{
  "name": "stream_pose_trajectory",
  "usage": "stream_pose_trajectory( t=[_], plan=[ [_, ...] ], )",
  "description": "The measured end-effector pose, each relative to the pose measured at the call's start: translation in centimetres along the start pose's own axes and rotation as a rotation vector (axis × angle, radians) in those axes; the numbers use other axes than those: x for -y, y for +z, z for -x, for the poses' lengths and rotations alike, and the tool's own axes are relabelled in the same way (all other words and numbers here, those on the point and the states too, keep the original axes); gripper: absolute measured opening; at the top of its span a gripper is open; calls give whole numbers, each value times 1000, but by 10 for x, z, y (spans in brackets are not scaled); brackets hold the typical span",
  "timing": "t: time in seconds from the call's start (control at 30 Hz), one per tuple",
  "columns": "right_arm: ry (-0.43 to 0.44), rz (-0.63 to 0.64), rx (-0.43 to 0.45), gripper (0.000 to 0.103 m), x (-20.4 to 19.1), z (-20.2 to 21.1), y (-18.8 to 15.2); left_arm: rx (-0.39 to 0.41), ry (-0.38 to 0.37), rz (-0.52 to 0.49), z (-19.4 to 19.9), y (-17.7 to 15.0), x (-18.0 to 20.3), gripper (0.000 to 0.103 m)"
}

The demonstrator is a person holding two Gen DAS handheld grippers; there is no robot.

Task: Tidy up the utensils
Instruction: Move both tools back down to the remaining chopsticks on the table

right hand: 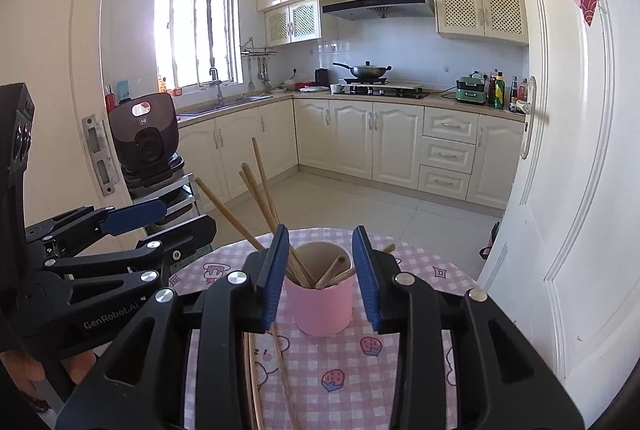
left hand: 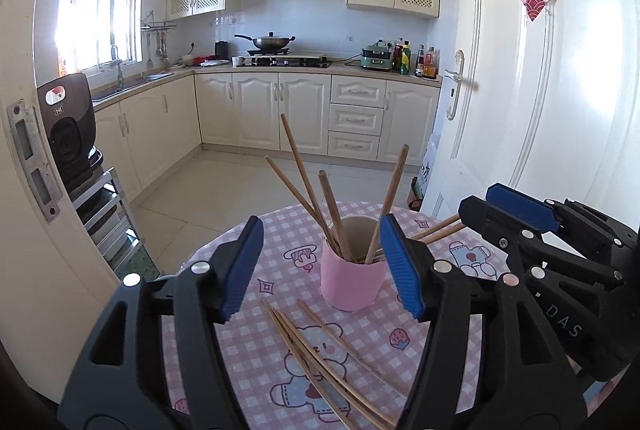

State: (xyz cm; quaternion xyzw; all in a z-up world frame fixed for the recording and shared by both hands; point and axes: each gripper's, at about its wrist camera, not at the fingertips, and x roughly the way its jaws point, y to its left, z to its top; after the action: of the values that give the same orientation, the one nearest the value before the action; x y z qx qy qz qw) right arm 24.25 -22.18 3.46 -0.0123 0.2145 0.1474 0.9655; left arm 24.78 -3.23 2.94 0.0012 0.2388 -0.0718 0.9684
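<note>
Between open claws [left hand: 322, 266]: pink cup [left hand: 352, 280]

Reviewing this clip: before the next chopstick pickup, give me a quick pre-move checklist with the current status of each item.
1. Left tool open, nothing between its pads: ok.
2. Right tool open, nothing gripped: ok.
3. Pink cup upright on the checked tablecloth: ok.
4. Cup has room for more beside the chopsticks in the cup: ok.
5. Loose chopsticks reachable on the cloth, near side: ok.
6. Loose ones separated for single pickup: not ok, they overlap.
</note>
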Motion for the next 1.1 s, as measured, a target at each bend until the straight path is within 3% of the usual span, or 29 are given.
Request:
stream_pose_trajectory(
  t=[0.57,0.83,1.1],
  plan=[
    [44,26,-40,35,-22,15,-31,-16,22,-11,28,-35,-14,70],
    [59,62,-113,35,-29,-1,-55,-176,-10,-29,1,-61,-20,70],
    [82,84,-226,35,-32,-33,-86,-374,22,-20,-45,-89,-33,70]
  ],
)
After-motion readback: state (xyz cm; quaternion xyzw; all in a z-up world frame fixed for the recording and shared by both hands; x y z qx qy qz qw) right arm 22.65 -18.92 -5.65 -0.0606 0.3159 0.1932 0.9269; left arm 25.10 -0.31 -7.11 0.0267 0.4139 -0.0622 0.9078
